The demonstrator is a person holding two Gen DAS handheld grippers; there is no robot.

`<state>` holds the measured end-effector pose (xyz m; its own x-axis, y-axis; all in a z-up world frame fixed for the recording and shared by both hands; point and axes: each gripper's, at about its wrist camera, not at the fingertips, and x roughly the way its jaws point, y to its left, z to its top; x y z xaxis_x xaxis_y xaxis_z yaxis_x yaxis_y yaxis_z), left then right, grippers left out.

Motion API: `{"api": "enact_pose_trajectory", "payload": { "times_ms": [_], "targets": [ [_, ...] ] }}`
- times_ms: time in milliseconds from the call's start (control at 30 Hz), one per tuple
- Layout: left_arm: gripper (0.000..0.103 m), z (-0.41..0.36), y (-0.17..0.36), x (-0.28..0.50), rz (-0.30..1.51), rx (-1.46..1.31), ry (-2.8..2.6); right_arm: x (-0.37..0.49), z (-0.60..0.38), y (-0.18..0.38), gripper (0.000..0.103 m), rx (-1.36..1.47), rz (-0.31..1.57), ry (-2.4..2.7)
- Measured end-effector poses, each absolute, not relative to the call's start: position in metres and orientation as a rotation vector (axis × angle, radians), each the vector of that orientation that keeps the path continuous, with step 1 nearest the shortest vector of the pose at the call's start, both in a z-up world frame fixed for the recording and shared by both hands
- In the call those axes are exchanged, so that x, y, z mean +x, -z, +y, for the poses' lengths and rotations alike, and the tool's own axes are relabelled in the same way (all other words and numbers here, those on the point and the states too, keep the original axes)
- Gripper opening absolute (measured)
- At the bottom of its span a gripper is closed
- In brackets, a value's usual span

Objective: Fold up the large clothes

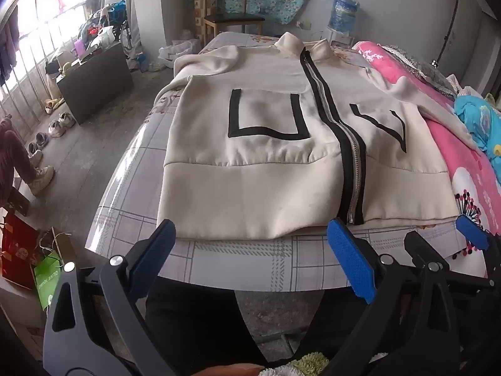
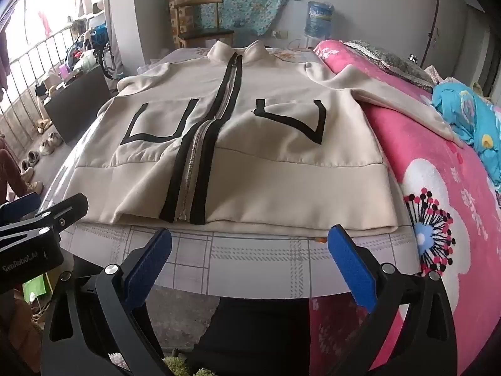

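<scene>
A cream jacket (image 1: 266, 144) (image 2: 250, 144) with a black-edged zip and black pocket outlines lies flat, front up, on a bed, its collar at the far end. One sleeve drapes over the pink blanket (image 2: 438, 203). My left gripper (image 1: 252, 244) hovers open just short of the hem, nothing between its blue pads (image 1: 352, 260). My right gripper (image 2: 250, 250) is open too, held before the hem's right half and touching nothing. In the left wrist view the right gripper (image 1: 438, 244) shows at the right edge; the right wrist view catches the left gripper (image 2: 43, 216) at the left.
The bed has a grey checked sheet (image 1: 238, 260). A pink flowered blanket (image 1: 469, 188) and blue bedding (image 1: 482, 125) lie on the right. A dark cabinet (image 1: 94, 84), shoes (image 1: 59, 123) and a person's leg (image 1: 18, 159) are on the floor at left. A wooden chair (image 1: 228, 15) stands beyond.
</scene>
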<state>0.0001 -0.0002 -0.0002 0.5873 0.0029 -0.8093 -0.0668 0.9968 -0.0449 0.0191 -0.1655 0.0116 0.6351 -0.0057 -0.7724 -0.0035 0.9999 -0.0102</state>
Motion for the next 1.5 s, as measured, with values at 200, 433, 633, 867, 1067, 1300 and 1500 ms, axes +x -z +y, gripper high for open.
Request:
{"api": "enact_pose_trajectory", "payload": {
  "times_ms": [200, 433, 633, 867, 1067, 1300, 1500],
  "targets": [
    [0.094, 0.000, 0.000, 0.000, 0.941, -0.079, -0.039, 0.021, -0.166, -0.013, 0.097, -0.022, 0.886, 0.006],
    [0.094, 0.000, 0.000, 0.000, 0.942, -0.085, -0.035, 0.020, -0.163, -0.014, 0.097, -0.022, 0.889, -0.005],
    [0.094, -0.002, 0.004, 0.004, 0.940, -0.085, -0.035, 0.021, -0.161, -0.015, 0.097, -0.025, 0.888, -0.012],
    [0.094, 0.003, 0.002, 0.004, 0.939, -0.089, -0.033, 0.020, -0.159, -0.016, 0.097, -0.032, 0.886, -0.013],
    [0.094, 0.007, 0.000, 0.006, 0.937, -0.089, -0.034, 0.020, -0.159, -0.017, 0.097, -0.027, 0.888, -0.021],
    [0.094, 0.012, -0.006, 0.003, 0.934, -0.094, -0.035, 0.020, -0.158, -0.017, 0.097, -0.025, 0.889, -0.024],
    [0.094, 0.014, -0.008, 0.003, 0.931, -0.094, -0.036, 0.020, -0.158, -0.018, 0.097, -0.027, 0.890, -0.021]
  ]
}}
